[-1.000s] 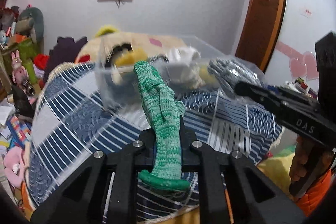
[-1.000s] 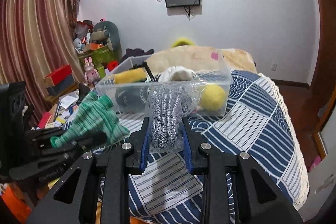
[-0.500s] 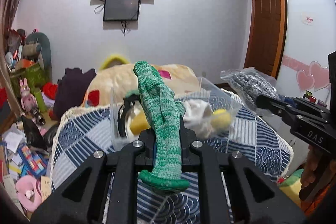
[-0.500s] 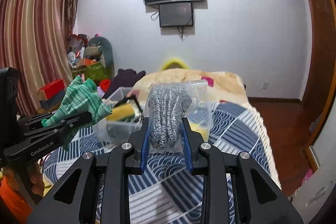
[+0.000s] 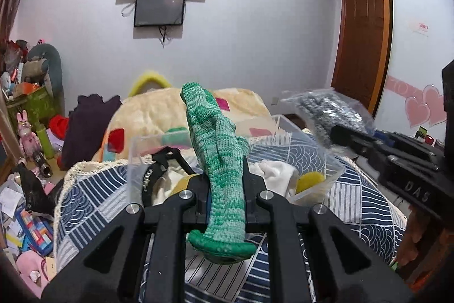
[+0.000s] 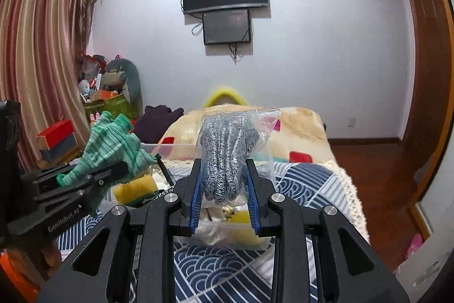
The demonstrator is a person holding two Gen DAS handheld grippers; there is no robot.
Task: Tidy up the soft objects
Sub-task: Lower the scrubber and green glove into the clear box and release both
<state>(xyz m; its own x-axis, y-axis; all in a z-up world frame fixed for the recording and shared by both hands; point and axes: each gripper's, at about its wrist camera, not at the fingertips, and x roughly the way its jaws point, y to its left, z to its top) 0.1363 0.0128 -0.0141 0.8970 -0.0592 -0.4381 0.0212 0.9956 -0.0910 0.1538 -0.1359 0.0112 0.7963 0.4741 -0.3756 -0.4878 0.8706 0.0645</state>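
My left gripper (image 5: 225, 175) is shut on a green knitted glove (image 5: 218, 149) that stands up between its fingers, above the clear plastic box (image 5: 132, 161) on the bed. My right gripper (image 6: 224, 178) is shut on a clear bag of grey speckled gloves (image 6: 224, 152), also above the box (image 6: 227, 229). The box holds a yellow soft item (image 5: 310, 179), white cloth (image 5: 273, 173) and a black strap (image 5: 161, 161). The green glove also shows at the left of the right wrist view (image 6: 113, 146), and the bagged gloves at the right of the left wrist view (image 5: 326, 110).
The box sits on a blue and white patterned bedspread (image 5: 85, 200). A cream blanket (image 5: 159, 110) and a dark purple cloth (image 5: 85, 127) lie behind it. Toys and boxes are piled on the left (image 5: 25, 93). A wooden door (image 5: 360, 41) is to the right.
Both grippers have risen and moved forward over the box, each still holding its glove. The box now sits lower and closer in both views.
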